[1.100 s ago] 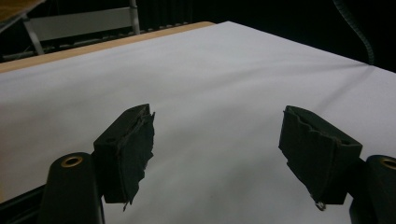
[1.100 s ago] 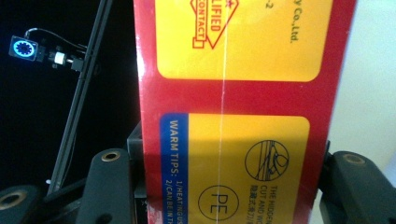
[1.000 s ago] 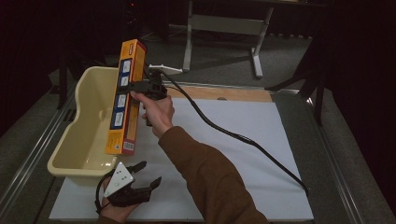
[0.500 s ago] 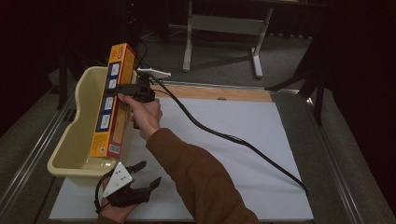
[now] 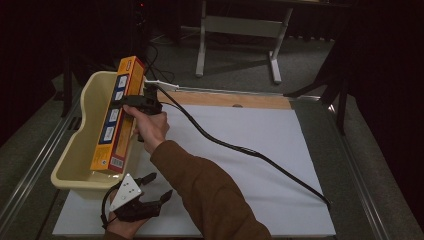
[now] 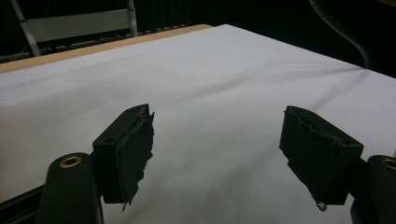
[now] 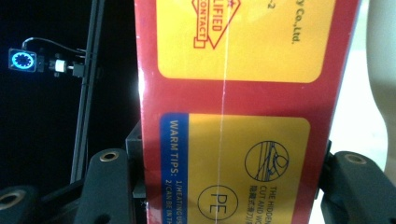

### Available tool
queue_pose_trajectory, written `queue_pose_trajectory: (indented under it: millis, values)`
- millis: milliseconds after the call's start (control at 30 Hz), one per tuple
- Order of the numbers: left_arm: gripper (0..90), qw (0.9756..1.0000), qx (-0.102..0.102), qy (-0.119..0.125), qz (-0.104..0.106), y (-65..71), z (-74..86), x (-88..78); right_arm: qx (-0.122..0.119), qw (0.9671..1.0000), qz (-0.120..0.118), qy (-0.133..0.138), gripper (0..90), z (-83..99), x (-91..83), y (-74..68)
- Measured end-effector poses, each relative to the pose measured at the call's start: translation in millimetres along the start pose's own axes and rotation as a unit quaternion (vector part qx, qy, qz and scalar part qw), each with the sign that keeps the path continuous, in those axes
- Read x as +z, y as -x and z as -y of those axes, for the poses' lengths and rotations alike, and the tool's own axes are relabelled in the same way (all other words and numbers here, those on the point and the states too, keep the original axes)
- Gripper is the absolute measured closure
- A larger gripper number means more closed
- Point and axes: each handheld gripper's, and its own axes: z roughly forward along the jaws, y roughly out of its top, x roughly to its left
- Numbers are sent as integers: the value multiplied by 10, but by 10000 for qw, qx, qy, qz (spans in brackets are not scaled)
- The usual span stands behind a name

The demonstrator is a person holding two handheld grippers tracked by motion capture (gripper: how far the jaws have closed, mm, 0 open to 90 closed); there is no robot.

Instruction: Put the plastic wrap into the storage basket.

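A long orange and red box with blue labels hangs tilted over the cream plastic tub at the table's left. Its lower end sits near the tub's front rim. My right gripper is shut on the box's middle from the right side. In the right gripper view the box has yellow panels with printed text, and the right gripper has one black jaw on each side of it. My left gripper rests low at the front left over the white sheet, and the left gripper is open with nothing between its jaws.
A white sheet covers the table, with a wooden strip at its far edge. The right gripper's black cable trails across the sheet to the right. A metal stand is behind the table. A small blue-lit device glows in the dark.
The right hand has carried the box to the left and down, further over the tub. The left gripper has not moved.
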Motion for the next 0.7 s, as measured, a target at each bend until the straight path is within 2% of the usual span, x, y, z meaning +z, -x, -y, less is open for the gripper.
queue_pose_trajectory:
  millis: [233,367,567,700]
  values:
    - [255,10000,-5,3,9,0,0,0,129,9998,125,42,405,23,46,33]
    - [255,10000,-7,6,10,-2,0,-2,127,9998,118,26,404,22,69,33]
    - [254,10000,-26,34,7,-8,-2,-10,-104,9985,510,-143,401,81,180,18]
    - [254,10000,-35,27,4,-8,0,-14,135,9981,535,-289,399,123,242,65]
